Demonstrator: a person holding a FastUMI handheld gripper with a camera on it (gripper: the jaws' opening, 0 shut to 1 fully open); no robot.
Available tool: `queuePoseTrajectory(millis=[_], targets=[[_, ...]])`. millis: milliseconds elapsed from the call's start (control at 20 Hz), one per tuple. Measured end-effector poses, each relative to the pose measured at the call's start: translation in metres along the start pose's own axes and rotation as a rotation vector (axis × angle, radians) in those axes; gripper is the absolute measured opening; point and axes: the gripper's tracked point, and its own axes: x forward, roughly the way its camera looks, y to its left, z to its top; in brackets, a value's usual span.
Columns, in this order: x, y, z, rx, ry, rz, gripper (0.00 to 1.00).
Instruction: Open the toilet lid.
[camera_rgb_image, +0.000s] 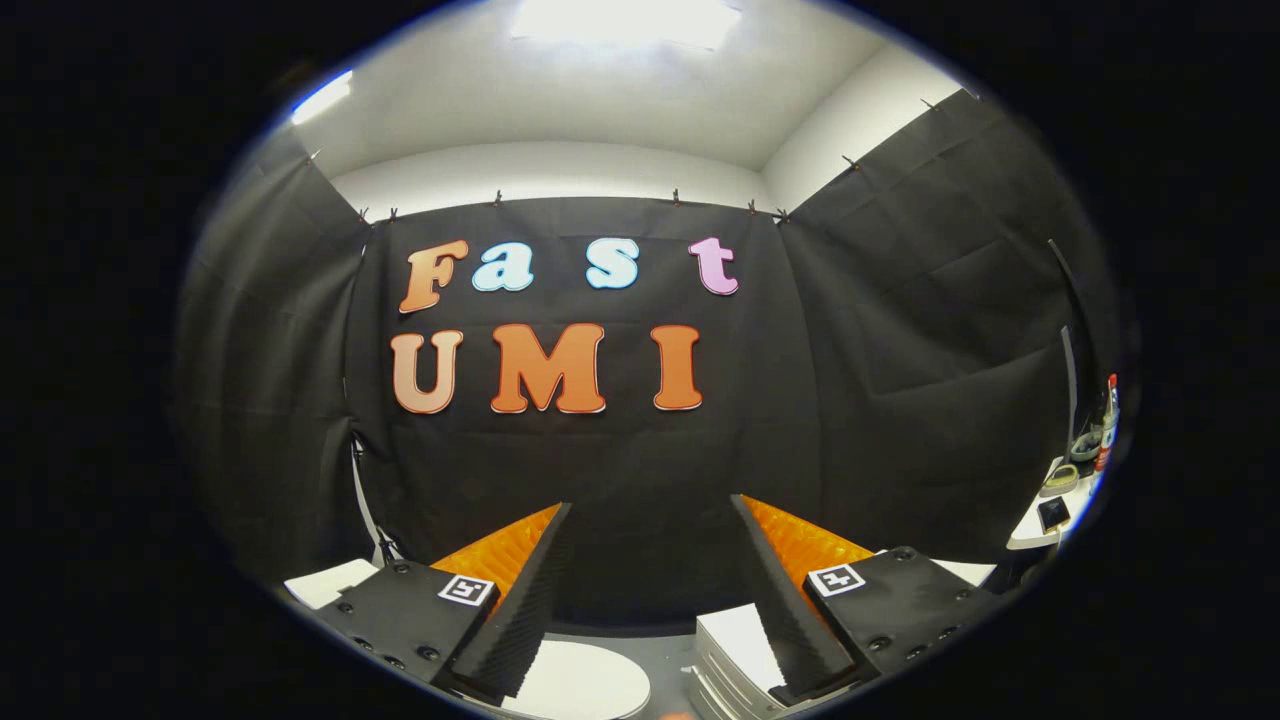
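My hand-held gripper (650, 590) hangs wide open and empty above the toilet lid (585, 682) at the frame's bottom — coming down crooked, I judge, could slip off its rim.

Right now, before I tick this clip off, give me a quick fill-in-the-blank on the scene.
1. The gripper has its fingers spread ___, holding nothing.
2. The white toilet lid lies ___ the fingers.
3. At the far right a small shelf carries a ___ with a red cap.

Missing words: open; below; bottle

The gripper (650, 525) points level at the booth wall, jaws spread wide, holding nothing.
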Motion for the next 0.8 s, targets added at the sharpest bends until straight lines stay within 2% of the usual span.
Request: queuePoseTrajectory(millis=[400, 800], targets=[[-0.006, -0.006, -0.04, 0.029, 0.03, -0.021, 0.98], [-0.015, 0.007, -0.151, 0.021, 0.118, -0.03, 0.98]])
